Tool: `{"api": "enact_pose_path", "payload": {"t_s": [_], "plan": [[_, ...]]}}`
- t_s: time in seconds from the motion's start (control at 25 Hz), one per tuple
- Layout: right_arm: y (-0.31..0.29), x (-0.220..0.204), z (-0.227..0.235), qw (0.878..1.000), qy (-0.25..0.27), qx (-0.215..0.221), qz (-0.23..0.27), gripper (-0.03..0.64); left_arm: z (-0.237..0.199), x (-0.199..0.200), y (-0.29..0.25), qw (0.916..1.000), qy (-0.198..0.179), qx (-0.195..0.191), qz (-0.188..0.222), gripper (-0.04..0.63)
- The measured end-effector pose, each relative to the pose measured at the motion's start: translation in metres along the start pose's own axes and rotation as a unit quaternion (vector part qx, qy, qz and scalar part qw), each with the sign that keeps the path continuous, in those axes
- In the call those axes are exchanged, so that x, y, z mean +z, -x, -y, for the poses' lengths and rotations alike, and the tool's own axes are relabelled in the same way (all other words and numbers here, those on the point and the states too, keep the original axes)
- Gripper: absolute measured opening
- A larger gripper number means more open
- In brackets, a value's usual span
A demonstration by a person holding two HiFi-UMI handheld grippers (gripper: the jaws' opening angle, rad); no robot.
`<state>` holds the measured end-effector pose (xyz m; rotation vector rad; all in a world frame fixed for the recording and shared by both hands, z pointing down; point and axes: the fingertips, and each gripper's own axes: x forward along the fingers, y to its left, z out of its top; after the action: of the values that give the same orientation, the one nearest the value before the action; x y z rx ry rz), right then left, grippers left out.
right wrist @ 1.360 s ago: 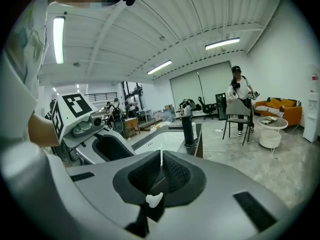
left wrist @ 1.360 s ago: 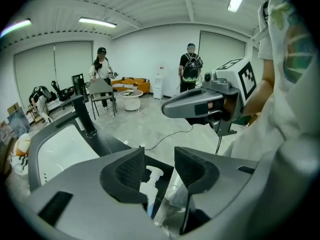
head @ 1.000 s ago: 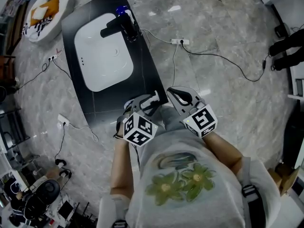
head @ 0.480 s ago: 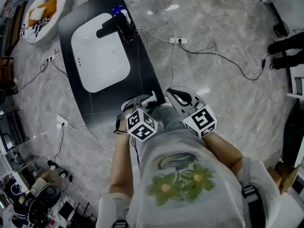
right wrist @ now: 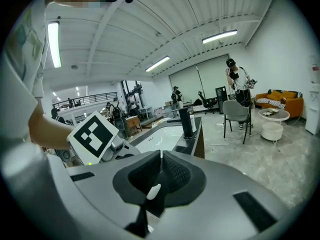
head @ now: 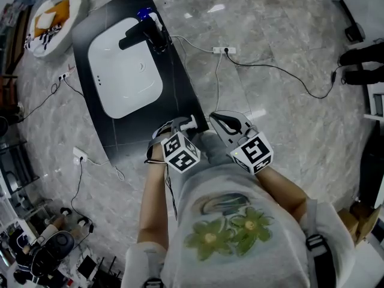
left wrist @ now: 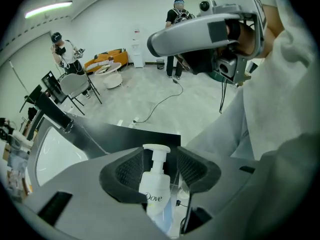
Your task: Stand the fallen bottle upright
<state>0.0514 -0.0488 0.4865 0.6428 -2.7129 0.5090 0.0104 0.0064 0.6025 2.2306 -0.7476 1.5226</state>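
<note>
You are pointing your left claw (left wrist: 160, 156) steeply down over the near corner of the glossy black rectangular countertop (left wrist: 120, 134). Its jaws have just been opening and are now standing wide. The white plastic pump bottle with dark lettering (left wrist: 156, 193) is sitting between its ribbed dark pads (left wrist: 131, 170), which are standing clear of its neck. Its pump head is lying level with the tips and its body is running back under the claw. Whether it is standing upright or leaning cannot be told. You are holding your right claw (right wrist: 161, 156) just to the right of the left one, aimed more nearly level, with its pads pressing together at the tips. Ahead of that claw the white oval sink basin (right wrist: 162, 136) is lying in the countertop, and the tall black tap (right wrist: 186, 120) is rising beyond it.
</note>
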Motion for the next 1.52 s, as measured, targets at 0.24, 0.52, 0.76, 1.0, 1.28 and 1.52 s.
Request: {"api": "enact_pose_path", "payload": {"t_s": [0.24,0.52,0.76,1.0,1.28,1.52], "plan": [[0.002,-0.005,-0.001,1.0,-0.004,-0.002,-0.002,0.044,0.003,-0.005,-0.01,0.9994,-0.027,-0.009,-0.021,0.213],[0.003,-0.008,-0.005,1.0,-0.012,-0.014,-0.002,0.044,0.002,-0.011,-0.016,0.9987,-0.036,-0.013,-0.034,0.213],[0.005,-0.008,-0.007,1.0,-0.013,-0.019,0.003,0.044,0.005,-0.013,-0.021,0.998,-0.042,-0.019,-0.042,0.212],[0.009,-0.007,-0.003,1.0,-0.014,-0.027,0.0,0.044,0.007,-0.013,-0.025,0.997,-0.055,-0.027,-0.048,0.195],[0.007,-0.013,-0.002,0.999,-0.015,-0.028,-0.007,0.044,0.005,-0.016,-0.035,0.9951,-0.076,-0.023,-0.058,0.19],[0.004,-0.016,0.002,0.999,-0.018,-0.029,-0.012,0.044,0.001,-0.016,-0.041,0.9945,-0.082,-0.025,-0.06,0.187]]}}
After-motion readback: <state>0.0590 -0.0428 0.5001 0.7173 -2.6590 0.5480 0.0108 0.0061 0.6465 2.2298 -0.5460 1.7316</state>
